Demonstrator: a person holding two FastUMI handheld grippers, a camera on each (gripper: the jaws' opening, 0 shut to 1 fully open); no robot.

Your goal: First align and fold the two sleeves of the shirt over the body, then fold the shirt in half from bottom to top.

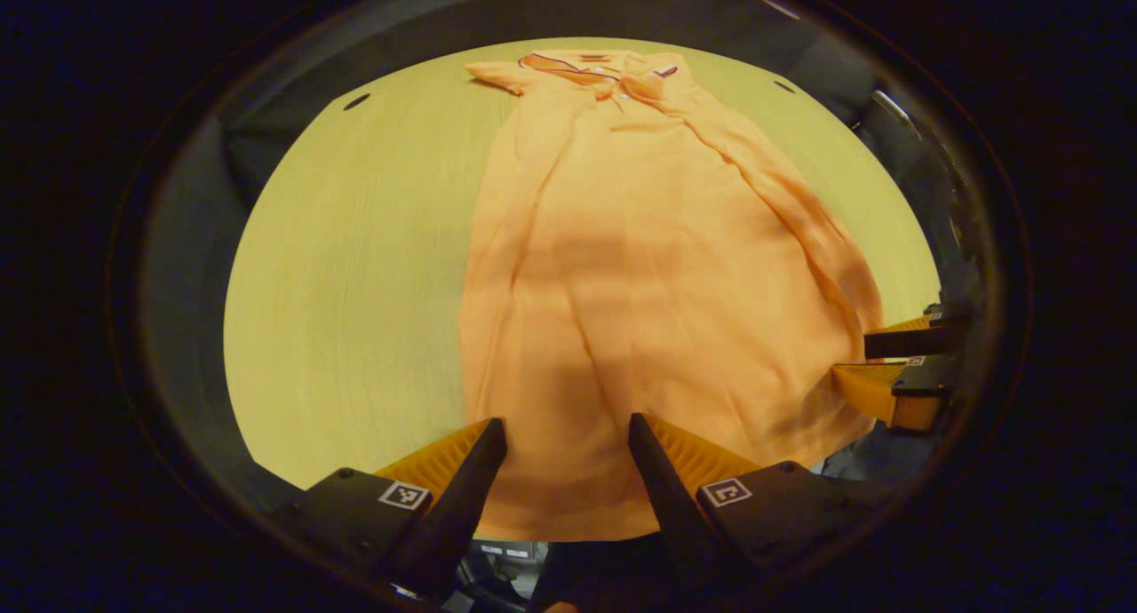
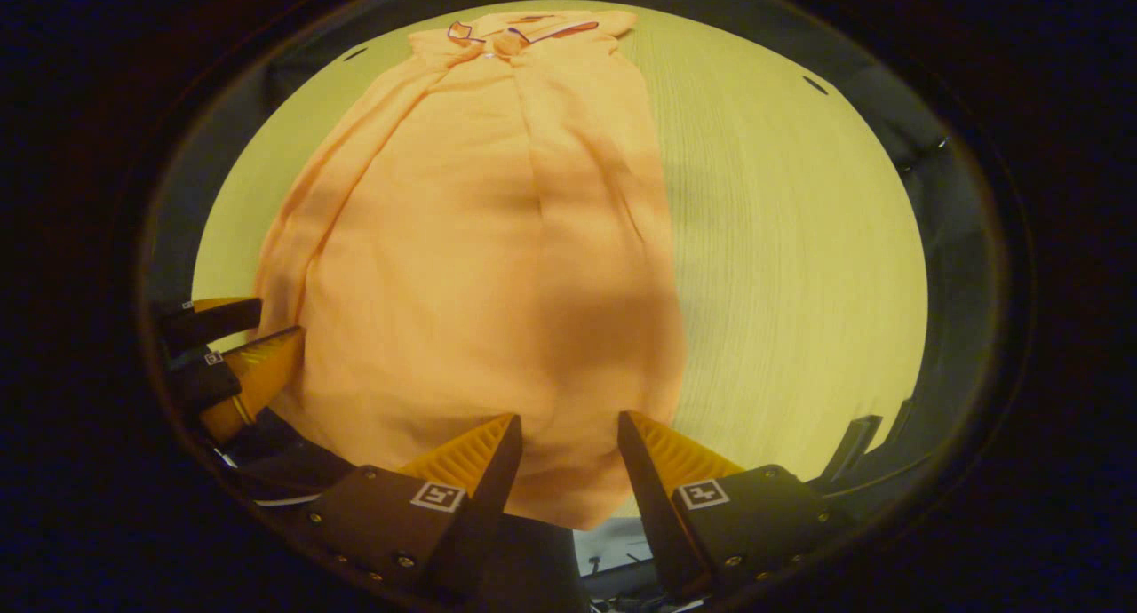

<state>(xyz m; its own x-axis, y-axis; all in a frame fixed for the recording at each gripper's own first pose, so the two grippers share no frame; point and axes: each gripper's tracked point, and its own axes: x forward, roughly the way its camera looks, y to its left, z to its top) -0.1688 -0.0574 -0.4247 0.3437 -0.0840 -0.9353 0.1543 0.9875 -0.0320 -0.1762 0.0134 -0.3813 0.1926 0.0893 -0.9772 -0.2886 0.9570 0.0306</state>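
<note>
An orange shirt (image 1: 622, 266) lies flat on a pale wooden counter (image 1: 355, 266), its collar (image 1: 591, 69) at the far edge and its hem hanging slightly over the near edge; both sleeves are folded in over the body, one running as a long creased band down the shirt's side (image 1: 782, 195). In the left gripper view, the left gripper (image 1: 568, 440) sits low over the hem near the shirt's left side, its fingers spread apart with cloth showing between them, nothing pinched; whether the tips touch the fabric cannot be told. At the right rim of that view the right gripper (image 1: 875, 360) shows beside the shirt's lower corner. In the right gripper view, the right gripper (image 2: 568, 435) is likewise over the hem, fingers spread wide and gripping nothing; the shirt (image 2: 480, 240) stretches away toward the collar (image 2: 515, 34), with bare counter (image 2: 799, 240) to its right; the left gripper (image 2: 266, 324) appears at the left rim, just beside the shirt's edge.
</note>
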